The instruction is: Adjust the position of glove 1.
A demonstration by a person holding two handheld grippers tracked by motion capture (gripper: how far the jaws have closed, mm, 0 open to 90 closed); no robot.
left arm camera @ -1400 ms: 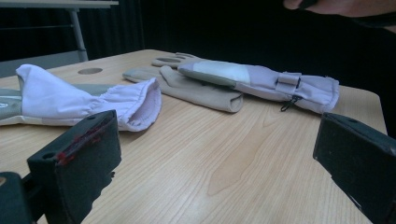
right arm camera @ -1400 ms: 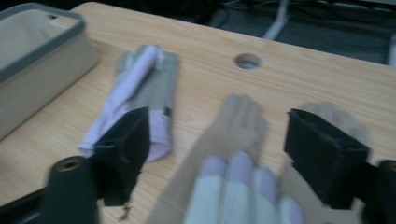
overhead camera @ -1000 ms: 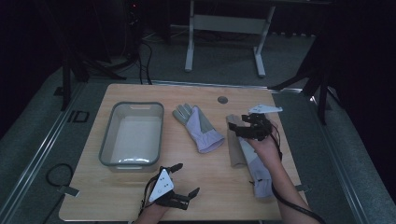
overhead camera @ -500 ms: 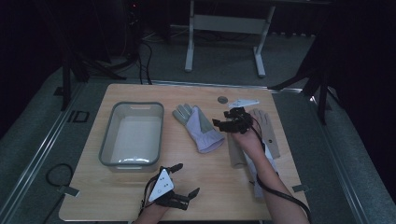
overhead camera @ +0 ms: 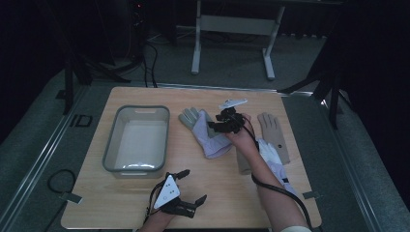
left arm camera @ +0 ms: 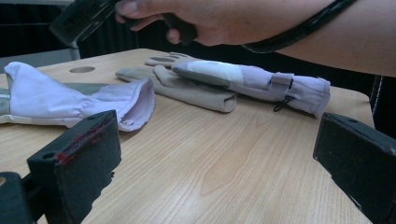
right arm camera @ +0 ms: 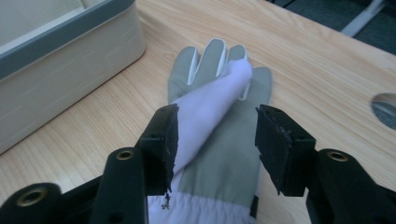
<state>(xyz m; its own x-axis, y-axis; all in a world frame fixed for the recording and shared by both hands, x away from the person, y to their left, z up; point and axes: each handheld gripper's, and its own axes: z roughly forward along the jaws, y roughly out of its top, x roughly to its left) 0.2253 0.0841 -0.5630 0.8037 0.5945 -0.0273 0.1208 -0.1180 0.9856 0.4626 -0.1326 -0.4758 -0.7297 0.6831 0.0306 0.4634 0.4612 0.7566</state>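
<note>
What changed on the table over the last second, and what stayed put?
The right gripper moved left, off the beige glove, to just over the grey-and-lilac glove. Its jaws have just been closing, with that glove between them in the right gripper view, not yet pinched. The left gripper, the bin and all gloves stayed put.

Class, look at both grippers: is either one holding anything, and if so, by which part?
Nothing is held. The right gripper, its jaws just closing, straddles the glove without pressing it; the left gripper is open.
</note>
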